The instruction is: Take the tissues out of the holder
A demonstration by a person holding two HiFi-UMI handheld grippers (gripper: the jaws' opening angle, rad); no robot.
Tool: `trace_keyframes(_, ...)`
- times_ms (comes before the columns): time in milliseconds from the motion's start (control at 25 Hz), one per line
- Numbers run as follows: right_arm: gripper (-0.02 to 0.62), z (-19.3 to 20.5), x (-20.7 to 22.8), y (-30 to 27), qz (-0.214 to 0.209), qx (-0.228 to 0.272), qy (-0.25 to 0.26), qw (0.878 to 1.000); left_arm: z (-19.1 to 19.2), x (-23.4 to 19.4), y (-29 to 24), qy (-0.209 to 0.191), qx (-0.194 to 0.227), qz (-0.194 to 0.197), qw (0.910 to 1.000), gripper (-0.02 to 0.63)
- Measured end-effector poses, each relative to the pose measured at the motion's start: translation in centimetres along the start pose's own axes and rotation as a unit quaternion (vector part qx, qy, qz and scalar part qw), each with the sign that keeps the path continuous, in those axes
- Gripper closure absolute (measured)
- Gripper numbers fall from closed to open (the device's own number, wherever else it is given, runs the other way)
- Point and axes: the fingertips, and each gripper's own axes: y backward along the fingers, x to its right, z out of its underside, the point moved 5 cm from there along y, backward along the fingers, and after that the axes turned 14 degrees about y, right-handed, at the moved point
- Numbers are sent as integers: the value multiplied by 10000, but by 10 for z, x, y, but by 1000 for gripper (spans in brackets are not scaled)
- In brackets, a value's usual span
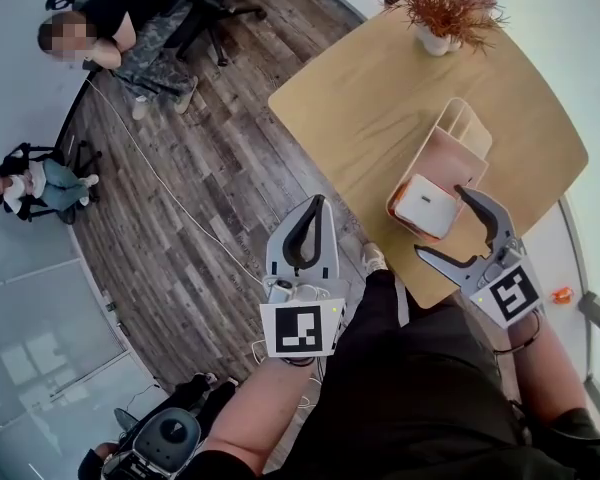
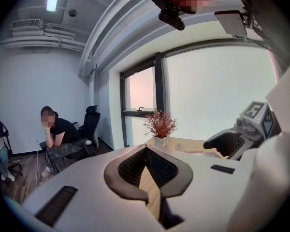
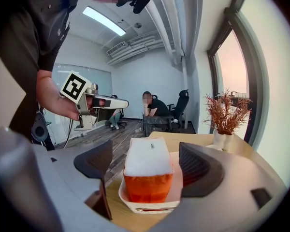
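A white-topped tissue pack [image 1: 427,205] with an orange front [image 3: 149,170] sits in the near end of a cream holder [image 1: 458,133] on the wooden table. In the right gripper view, the holder's rim [image 3: 146,208] curves just below the pack. My right gripper [image 1: 440,220] is open wide at the table's near edge, with one jaw on each side of the pack and neither touching it [image 3: 147,167]. My left gripper [image 1: 318,204] is shut and empty, off the table's left edge over the floor. Its jaws meet at the tips [image 2: 146,149].
A potted dried plant [image 1: 442,8] stands at the table's far end, beyond the holder. Two people sit on chairs [image 1: 130,28] at the far left of the wood floor, and a thin cable [image 1: 180,203] runs across it. The table's [image 1: 360,98] left edge lies between my grippers.
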Motion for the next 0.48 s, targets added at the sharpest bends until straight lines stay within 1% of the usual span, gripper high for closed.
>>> trace_keyframes(320, 186, 14, 5, -14, -55, -185, -53, 9998, 14, -6, -6, 90, -188, -39, 9998, 601)
trace_keyframes(480, 187, 21, 8, -20, -84, -239, -42, 9997, 16, -12, -13, 56, -203, -45, 9998, 601)
